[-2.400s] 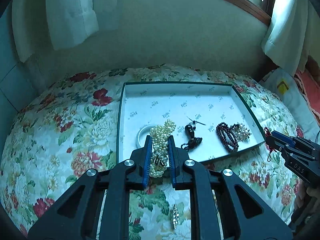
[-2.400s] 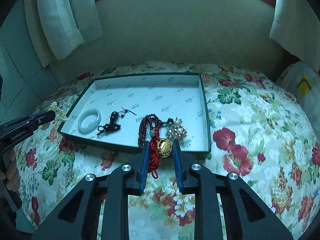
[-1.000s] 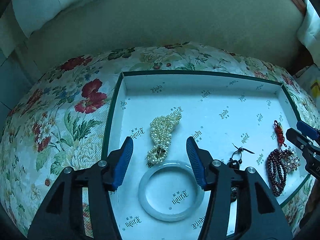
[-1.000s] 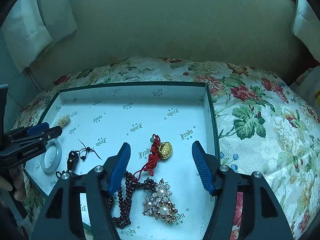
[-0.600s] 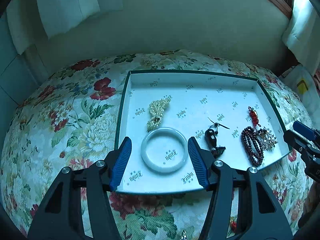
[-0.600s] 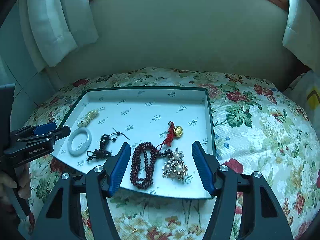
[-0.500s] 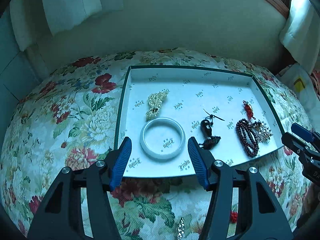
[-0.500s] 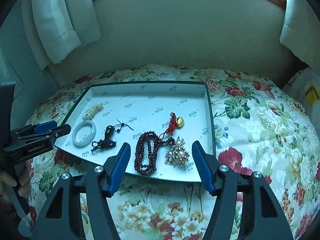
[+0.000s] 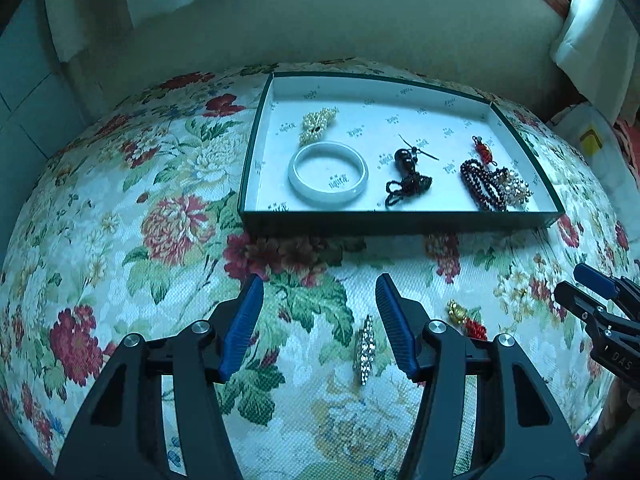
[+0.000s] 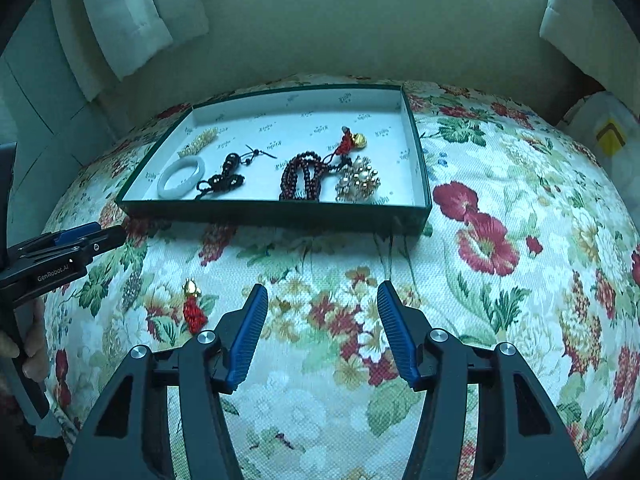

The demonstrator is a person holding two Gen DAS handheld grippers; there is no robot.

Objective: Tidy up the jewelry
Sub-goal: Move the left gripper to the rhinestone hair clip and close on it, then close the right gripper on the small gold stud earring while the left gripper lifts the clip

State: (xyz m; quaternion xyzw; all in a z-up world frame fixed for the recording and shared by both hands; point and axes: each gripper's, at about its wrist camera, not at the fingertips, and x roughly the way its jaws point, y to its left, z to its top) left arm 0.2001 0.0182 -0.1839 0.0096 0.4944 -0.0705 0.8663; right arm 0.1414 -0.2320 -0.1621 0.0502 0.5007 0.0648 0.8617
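A green-rimmed white tray (image 9: pixel 400 222) (image 10: pixel 280 210) sits on the floral cloth. It holds a pearl bundle (image 9: pixel 318 122), a jade bangle (image 9: pixel 328 172), a black cord pendant (image 9: pixel 406 184), dark red beads (image 9: pixel 478 184), a red-and-gold charm (image 10: pixel 352 140) and a pearl brooch (image 10: pixel 360 180). A rhinestone clip (image 9: pixel 366 348) lies on the cloth between my left gripper's (image 9: pixel 318 312) open fingers. A second red-and-gold charm (image 9: pixel 464 318) (image 10: pixel 192 304) lies on the cloth left of my open, empty right gripper (image 10: pixel 322 312).
The floral cloth (image 10: pixel 500 280) covers a rounded surface that drops off at all sides. A wall and white curtains (image 10: pixel 132 12) stand behind. A yellow-marked white bag (image 10: pixel 604 128) lies at the far right.
Both grippers let go of the pearl bundle and the charm in the tray, then pulled back toward me. They now hover open over the cloth in front of the tray.
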